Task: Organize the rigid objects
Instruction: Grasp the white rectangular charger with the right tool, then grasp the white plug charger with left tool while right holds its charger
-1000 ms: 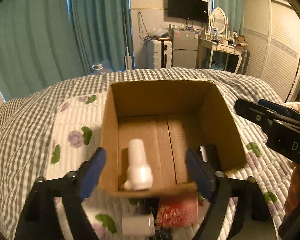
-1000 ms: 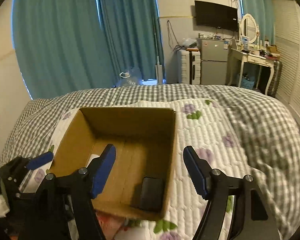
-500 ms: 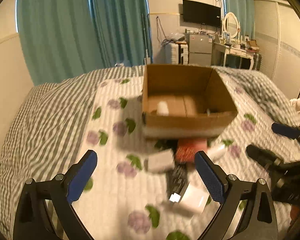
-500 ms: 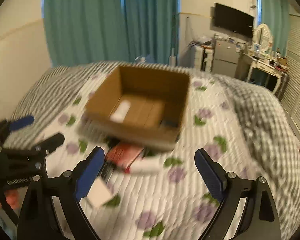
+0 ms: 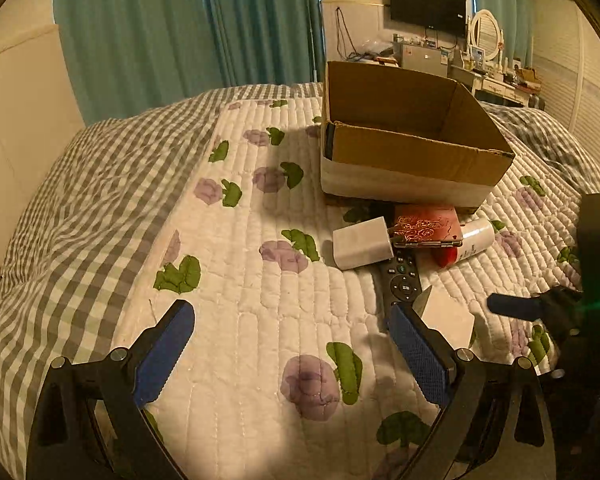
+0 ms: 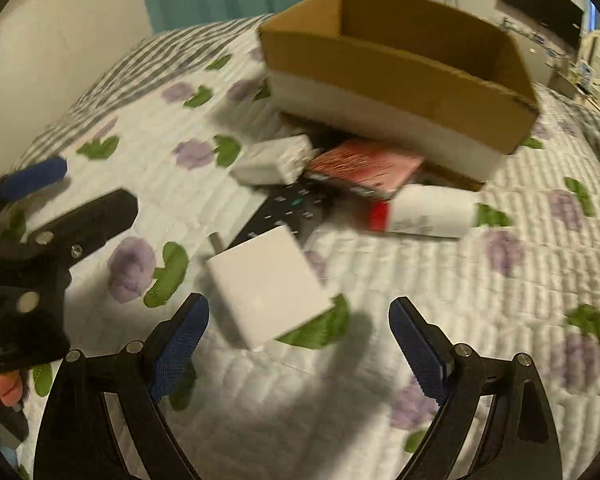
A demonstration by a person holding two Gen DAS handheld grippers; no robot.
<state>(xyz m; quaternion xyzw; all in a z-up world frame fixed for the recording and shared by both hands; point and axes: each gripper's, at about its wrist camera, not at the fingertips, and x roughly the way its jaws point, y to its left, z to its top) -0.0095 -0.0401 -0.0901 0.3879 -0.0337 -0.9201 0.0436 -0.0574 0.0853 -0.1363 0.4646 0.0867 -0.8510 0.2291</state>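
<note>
A brown cardboard box [image 5: 416, 160] [image 6: 400, 76] stands on the floral quilt. In front of it lie a white charger block [image 5: 362, 243] [image 6: 272, 160], a red patterned case [image 5: 428, 226] [image 6: 364, 166], a white bottle with a red cap [image 5: 470, 240] [image 6: 424, 210], a black remote [image 5: 404, 284] [image 6: 288, 210] and a flat white box [image 5: 446, 316] [image 6: 266, 286]. My left gripper [image 5: 292, 354] is open and empty over bare quilt, left of the pile. My right gripper [image 6: 298, 346] is open and empty, just short of the flat white box.
The quilt [image 5: 260, 320] lies over a grey checked bedspread [image 5: 80, 208]. Teal curtains [image 5: 180, 32], a TV [image 5: 428, 12] and a dresser stand behind the bed. The left gripper shows at the left of the right wrist view [image 6: 40, 208].
Both grippers have pulled back from over the box to the near side of the bed. The loose pile has come into view and the right gripper has dropped close to the flat white box.
</note>
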